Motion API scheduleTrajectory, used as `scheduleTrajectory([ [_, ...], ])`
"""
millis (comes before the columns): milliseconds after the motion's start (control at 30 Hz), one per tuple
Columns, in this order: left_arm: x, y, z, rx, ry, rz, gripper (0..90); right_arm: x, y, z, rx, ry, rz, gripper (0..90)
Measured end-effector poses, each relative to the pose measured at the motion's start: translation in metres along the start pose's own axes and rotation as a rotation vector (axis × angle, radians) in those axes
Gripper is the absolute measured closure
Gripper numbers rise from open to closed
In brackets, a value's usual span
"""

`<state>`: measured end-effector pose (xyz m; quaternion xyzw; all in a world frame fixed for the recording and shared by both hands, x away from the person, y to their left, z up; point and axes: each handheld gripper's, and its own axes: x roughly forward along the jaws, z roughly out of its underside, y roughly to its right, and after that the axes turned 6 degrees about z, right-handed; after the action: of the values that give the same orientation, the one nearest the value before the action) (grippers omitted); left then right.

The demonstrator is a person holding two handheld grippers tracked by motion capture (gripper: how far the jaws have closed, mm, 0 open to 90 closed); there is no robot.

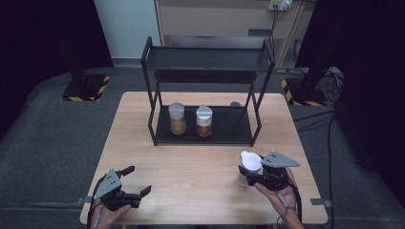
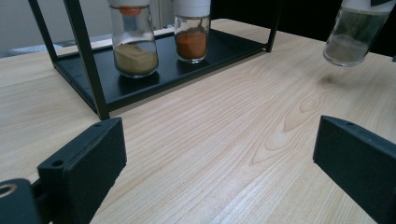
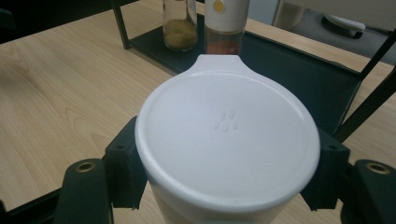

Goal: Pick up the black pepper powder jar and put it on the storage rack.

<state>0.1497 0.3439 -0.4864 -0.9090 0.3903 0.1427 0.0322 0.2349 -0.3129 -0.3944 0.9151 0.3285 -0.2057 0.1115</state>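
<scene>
White-lidded jar (image 3: 227,140) between fingers (image 3: 123,170), mid-table.

Lab: black curtains (image 1: 43,33), hazard-taped stand bases (image 1: 86,88)

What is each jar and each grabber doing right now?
White-lidded jar: lid shut, clamped, lifted off the table.
Right gripper: shut on that jar.
Left gripper: open, holding nothing.
Tan spice jar: upright on the rack's bottom shelf.
Orange spice jar: upright beside it.
</scene>
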Motion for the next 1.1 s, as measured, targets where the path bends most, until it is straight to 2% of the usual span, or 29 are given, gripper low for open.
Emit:
scheduleTrajectory([
  [667, 0.000, 0.000, 0.000, 0.000, 0.001, 0.001, 1.7, 0.012, 0.012, -0.040, -0.010, -0.014, -0.060, 31.0],
  [1100, 0.000, 0.000, 0.000, 0.001, -0.001, 0.003, 1.8, 0.022, 0.016, -0.057, -0.004, -0.018, -0.054, 31.0],
])
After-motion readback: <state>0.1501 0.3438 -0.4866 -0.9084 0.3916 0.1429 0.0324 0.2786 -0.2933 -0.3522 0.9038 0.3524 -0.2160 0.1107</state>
